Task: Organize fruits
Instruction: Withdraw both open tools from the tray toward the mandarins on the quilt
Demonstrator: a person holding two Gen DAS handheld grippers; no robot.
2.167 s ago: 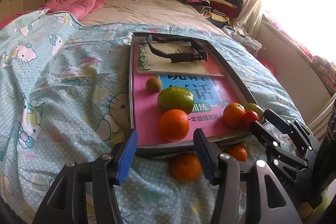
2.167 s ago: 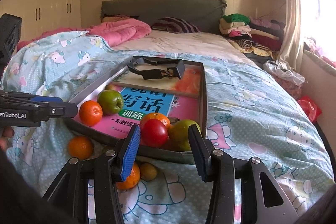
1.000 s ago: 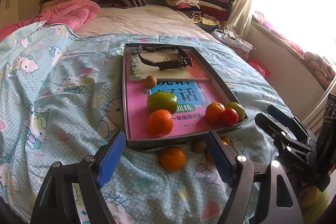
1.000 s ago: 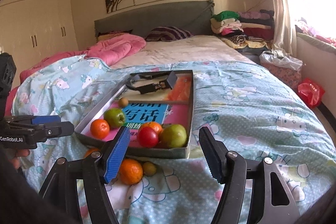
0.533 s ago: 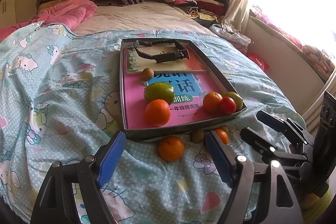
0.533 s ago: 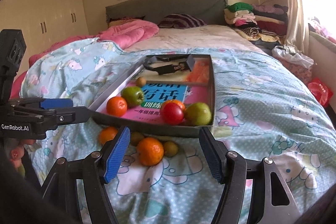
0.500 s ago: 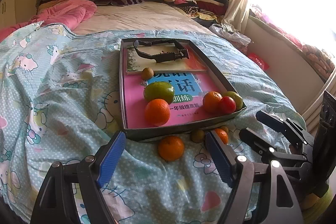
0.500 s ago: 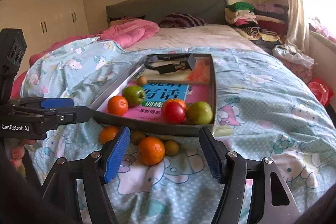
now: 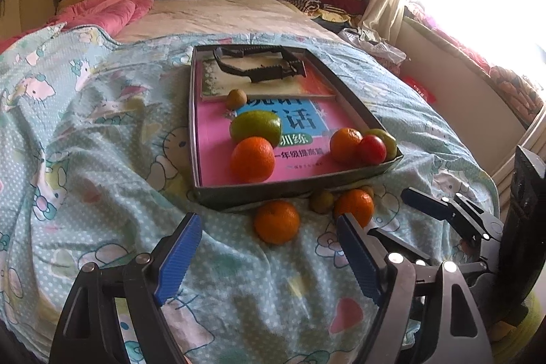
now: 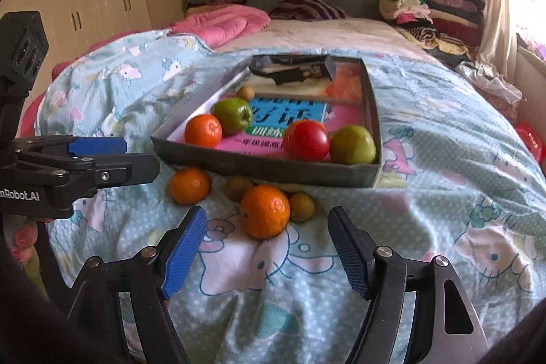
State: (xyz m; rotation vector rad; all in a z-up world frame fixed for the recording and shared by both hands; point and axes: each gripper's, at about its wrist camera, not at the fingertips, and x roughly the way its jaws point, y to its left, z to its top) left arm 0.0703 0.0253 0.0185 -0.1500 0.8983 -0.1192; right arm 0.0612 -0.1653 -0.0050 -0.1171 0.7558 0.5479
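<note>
A grey tray (image 9: 297,190) (image 10: 259,164) lies on the bed. It holds an orange (image 9: 252,159), a green apple (image 9: 256,127), a kiwi (image 9: 236,98), another orange (image 9: 345,145), a red apple (image 10: 306,140) and a green fruit (image 10: 353,144). On the sheet before the tray lie two oranges (image 10: 265,211) (image 10: 189,185) and two small kiwis (image 10: 301,207) (image 10: 238,187). My left gripper (image 9: 269,256) is open and empty, short of the left loose orange (image 9: 277,221). My right gripper (image 10: 268,244) is open and empty, just short of the nearer orange.
Books and a black tool (image 9: 259,67) fill the tray's far end. The Hello Kitty sheet (image 9: 85,142) is rumpled on the left. A pink quilt (image 10: 221,23), folded clothes (image 10: 430,9) and a window ledge (image 9: 477,63) lie beyond.
Both grippers have pulled back from the tray and stayed open. The right gripper has since moved lower and closer to the loose fruits on the sheet.
</note>
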